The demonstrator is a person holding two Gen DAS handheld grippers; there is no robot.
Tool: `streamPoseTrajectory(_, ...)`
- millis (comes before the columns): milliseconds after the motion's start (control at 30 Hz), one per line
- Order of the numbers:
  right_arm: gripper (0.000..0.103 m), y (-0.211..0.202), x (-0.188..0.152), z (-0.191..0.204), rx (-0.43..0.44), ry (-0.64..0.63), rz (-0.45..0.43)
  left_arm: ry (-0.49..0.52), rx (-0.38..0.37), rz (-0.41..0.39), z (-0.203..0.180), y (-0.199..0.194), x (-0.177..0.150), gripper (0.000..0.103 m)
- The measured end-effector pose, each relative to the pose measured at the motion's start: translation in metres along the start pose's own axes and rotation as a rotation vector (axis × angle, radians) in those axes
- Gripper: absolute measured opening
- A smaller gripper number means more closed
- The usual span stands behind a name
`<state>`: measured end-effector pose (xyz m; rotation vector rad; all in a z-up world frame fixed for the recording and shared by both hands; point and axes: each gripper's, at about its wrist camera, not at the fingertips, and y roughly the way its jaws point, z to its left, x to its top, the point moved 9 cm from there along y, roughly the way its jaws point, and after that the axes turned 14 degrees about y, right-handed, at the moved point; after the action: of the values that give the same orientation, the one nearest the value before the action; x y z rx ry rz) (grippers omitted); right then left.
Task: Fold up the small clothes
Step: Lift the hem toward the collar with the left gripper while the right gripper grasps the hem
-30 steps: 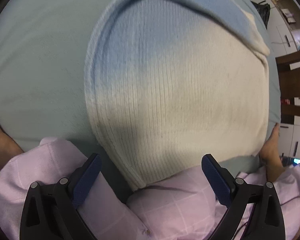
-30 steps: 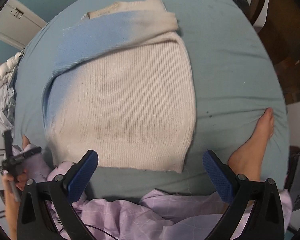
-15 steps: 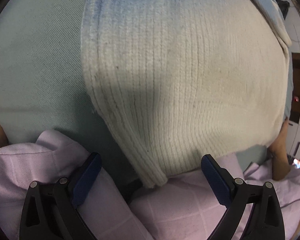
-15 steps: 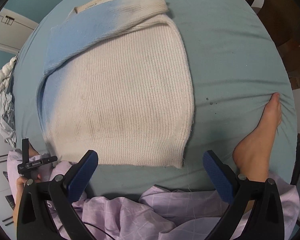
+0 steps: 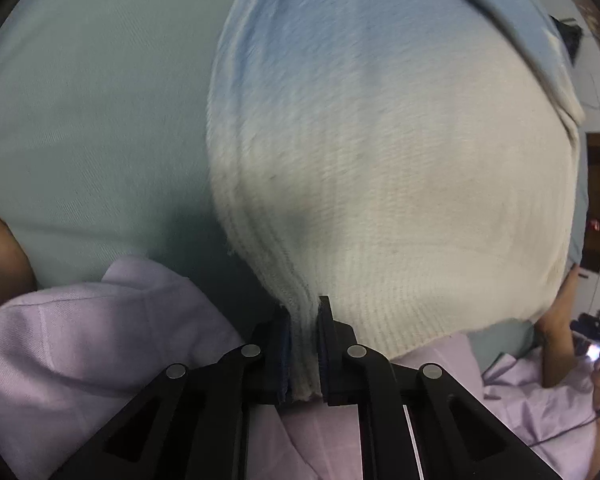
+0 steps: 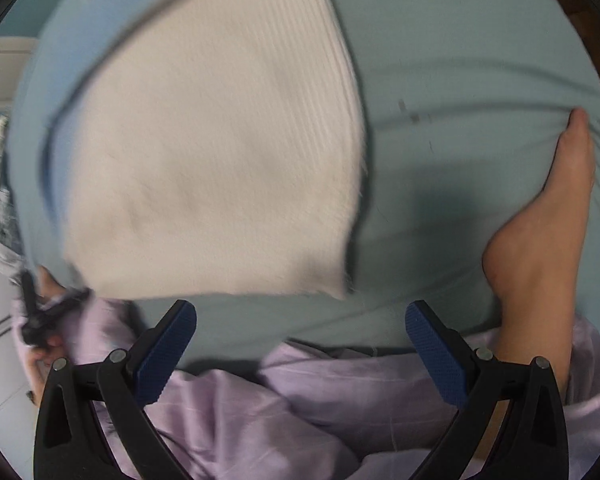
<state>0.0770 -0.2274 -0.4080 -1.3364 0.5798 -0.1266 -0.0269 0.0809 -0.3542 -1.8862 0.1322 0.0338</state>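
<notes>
Under both cameras I see the bed's pale teal sheet (image 6: 480, 60), pulled tight with a few creases near its right edge. The knitted sweater (image 5: 400, 160) lies flat on it, cream over most of its ribbed body and fading to light blue toward the far end, where a sleeve (image 5: 540, 40) is folded across. Lilac checked trouser fabric (image 6: 320, 400) fills the near edge of both views, and a bare foot (image 6: 540, 240) rests on the sheet to the right of the sweater, apart from it. My left tool (image 5: 303, 344) is pinching the sweater's near left corner, the ribbed hem bunched between its blue pads. My right tool (image 6: 300, 344) stands spread wide just short of the sweater's near right corner (image 6: 332, 286), with only sheet between its pads (image 6: 432, 356)
</notes>
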Motion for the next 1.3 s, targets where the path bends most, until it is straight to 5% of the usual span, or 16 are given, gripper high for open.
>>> streamPoseTrajectory(133, 0.102, 0.035, -0.007, -0.004, -0.013, -0.004, 0.070, 0.040, -0.061, -0.090, -0.024, -0.038, 0.012, 0.009)
streamPoseTrajectory(400, 0.099, 0.075, 0.010, -0.012, -0.009, 0.024, 0.076, 0.004, -0.187, -0.173, -0.030, -0.089, 0.023, 0.009)
streamPoseTrajectory(533, 0.059, 0.097, 0.009, -0.009, -0.088, -0.033, 0.090, 0.059, -0.163, -0.194, -0.031, -0.108, 0.030, 0.008)
streamPoseTrajectory(633, 0.040, 0.104, 0.008, -0.003, -0.091, -0.068, 0.083, 0.083, -0.145, -0.207, -0.032, -0.126, 0.029, 0.008)
streamPoseTrajectory(667, 0.010, 0.102, 0.007, 0.000, -0.090, -0.089, 0.075, 0.088, -0.140, -0.214, -0.043, -0.125, 0.035, 0.008)
streamPoseTrajectory(767, 0.005, 0.080, 0.000, 0.019, -0.096, -0.185, 0.018, 0.105, -0.143, -0.263, -0.055, -0.146, 0.047, 0.008)
streamPoseTrajectory(900, 0.004, 0.012, 0.004, 0.042, 0.030, -0.210, -0.154, 0.152, -0.166, -0.366, -0.066, -0.191, 0.054, 0.008)
streamPoseTrajectory(1033, 0.004, -0.082, -0.002, 0.042, 0.293, -0.154, -0.282, 0.145, -0.231, -0.480, -0.075, -0.244, 0.054, 0.007)
streamPoseTrajectory(1200, 0.004, -0.187, -0.040, 0.028, 0.587, -0.155, -0.462, 0.152, -0.268, -0.598, -0.074, -0.304, 0.040, 0.007)
streamPoseTrajectory(1300, 0.003, -0.214, -0.063, 0.033, 0.685, -0.163, -0.520, 0.132, -0.299, -0.631, -0.070, -0.327, 0.021, 0.007)
